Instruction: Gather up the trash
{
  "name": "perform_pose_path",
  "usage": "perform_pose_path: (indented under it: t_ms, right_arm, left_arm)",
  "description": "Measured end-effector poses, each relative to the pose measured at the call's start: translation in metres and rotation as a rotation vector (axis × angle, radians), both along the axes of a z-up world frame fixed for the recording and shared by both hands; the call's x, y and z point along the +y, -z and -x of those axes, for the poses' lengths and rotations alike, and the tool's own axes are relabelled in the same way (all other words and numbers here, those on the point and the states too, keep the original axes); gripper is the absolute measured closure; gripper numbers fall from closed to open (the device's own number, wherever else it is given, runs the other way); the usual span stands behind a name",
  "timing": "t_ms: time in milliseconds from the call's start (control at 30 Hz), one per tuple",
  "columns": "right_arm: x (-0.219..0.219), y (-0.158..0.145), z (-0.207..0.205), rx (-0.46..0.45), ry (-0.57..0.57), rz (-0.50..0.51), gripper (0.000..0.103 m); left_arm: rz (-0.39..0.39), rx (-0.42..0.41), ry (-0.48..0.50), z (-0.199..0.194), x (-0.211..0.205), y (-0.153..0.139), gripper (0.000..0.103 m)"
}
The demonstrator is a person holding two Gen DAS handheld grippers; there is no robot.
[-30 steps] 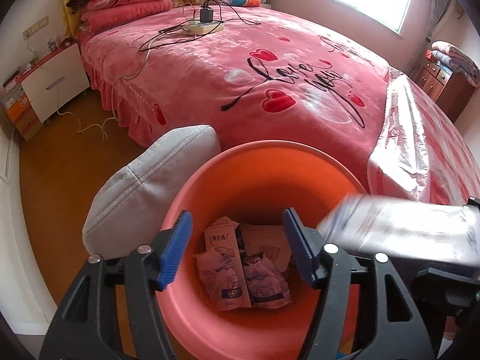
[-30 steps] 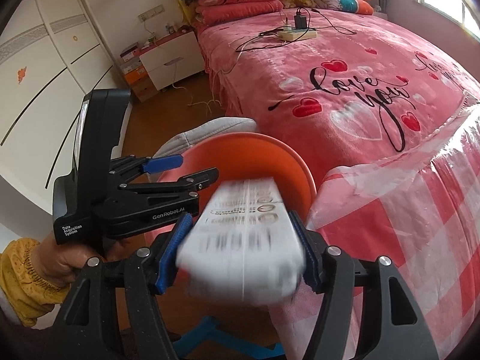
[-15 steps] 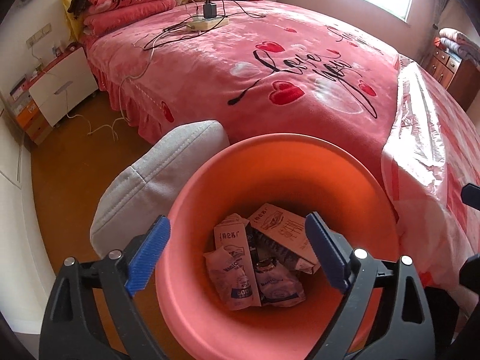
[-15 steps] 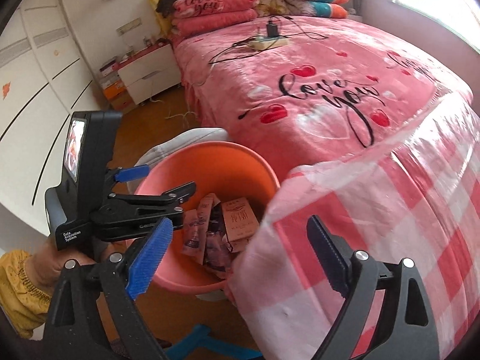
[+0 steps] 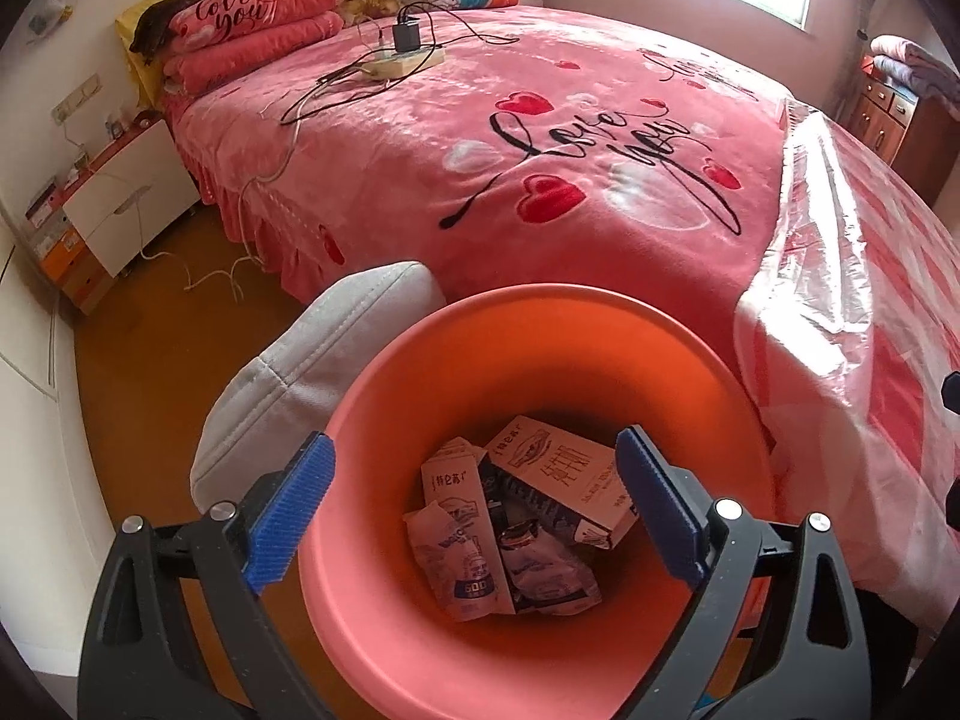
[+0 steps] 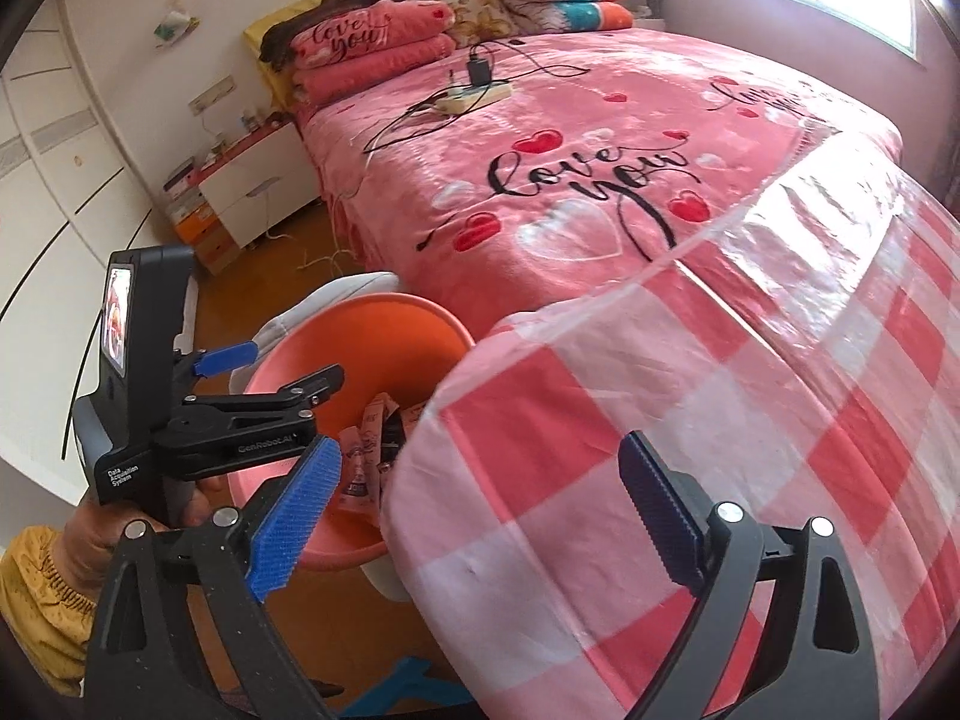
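An orange trash bin (image 5: pixel 420 630) stands on the floor by the bed; it also shows in the right wrist view (image 6: pixel 372 336). Inside lie a cardboard box (image 5: pixel 558 474), a milk carton (image 5: pixel 450 492) and crumpled wrappers (image 5: pixel 546 564). My left gripper (image 5: pixel 474 504) is open and empty, hovering over the bin's mouth; in the right wrist view it (image 6: pixel 270 372) sits at the bin's near rim. My right gripper (image 6: pixel 480 516) is open and empty, above a table with a red-and-white checked cloth (image 6: pixel 690 420).
A grey cushion (image 5: pixel 312 372) leans against the bin's left side. A pink bed (image 5: pixel 540 150) with a power strip and cables (image 5: pixel 402 60) fills the back. A white nightstand (image 5: pixel 120 204) stands at the left. The plastic-covered checked table (image 5: pixel 870 330) is right of the bin.
My right gripper opened and let go of the white box, which dropped into the bin. The right gripper then drew back over the checked table. My left gripper opened wider.
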State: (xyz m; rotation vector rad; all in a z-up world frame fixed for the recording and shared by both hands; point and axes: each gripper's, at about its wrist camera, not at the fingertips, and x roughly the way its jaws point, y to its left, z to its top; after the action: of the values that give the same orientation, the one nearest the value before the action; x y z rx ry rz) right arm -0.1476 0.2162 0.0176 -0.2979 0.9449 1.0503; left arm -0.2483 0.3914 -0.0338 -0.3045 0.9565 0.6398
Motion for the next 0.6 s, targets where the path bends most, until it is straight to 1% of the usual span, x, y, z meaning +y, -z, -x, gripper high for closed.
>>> perform_pose_path:
  t_ms: [600]
  right_arm:
    - [-0.042,-0.011,-0.002,-0.019,0.08,-0.024,0.009]
  left_arm:
    - [-0.064,-0.043,0.062,-0.011,-0.031,-0.028,0.008]
